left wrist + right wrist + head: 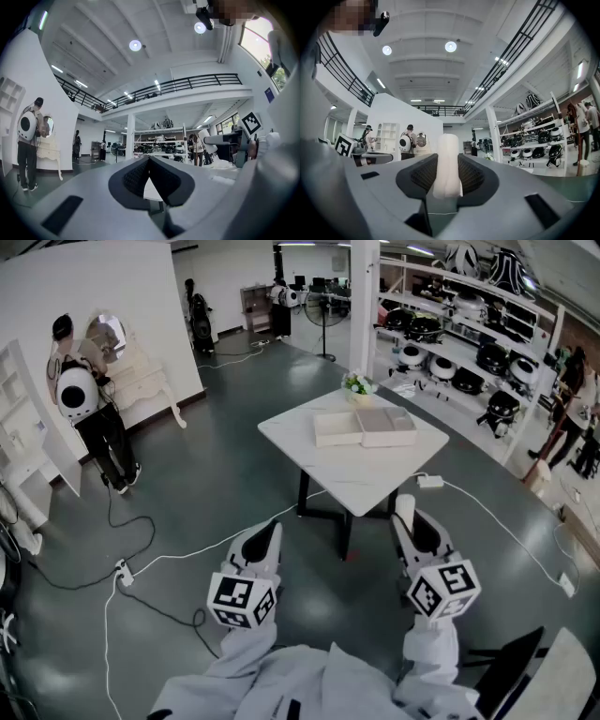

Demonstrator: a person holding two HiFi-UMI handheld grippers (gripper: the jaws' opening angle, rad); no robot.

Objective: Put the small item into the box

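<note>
Jaws of the right gripper (413, 527) are pinched on a small white rounded item (447, 164). It stands upright between the dark ribbed pads with its domed top poking out past them; whether it is plastic or foam we cannot tell. The left gripper (269, 527) carries nothing: its jaws are pressed together at the tips, with only a narrow triangular gap below them.

In the head view we hold both tools low, the left at 7 o'clock and the right at 5 o'clock. Each has its black-and-white marker cube toward us, over the dark grey-green glossy floor (216, 484). At 12 o'clock from the tools stands a white square table on black legs (361, 482), turned corner-on to us. On its far half lies an open flat box (337, 427), a white half and a pale beige half side by side and touching. Just beyond the box, at the table's 12 o'clock corner, sits a small pot of white flowers (357, 383).

The item is well apart from the box, in the air short of the table's near corner. At 9 o'clock a person with a round white backpack (105, 432) stands facing a white wall. Long white shelves of dark rounded gear (469, 357) run along 2 o'clock.
</note>
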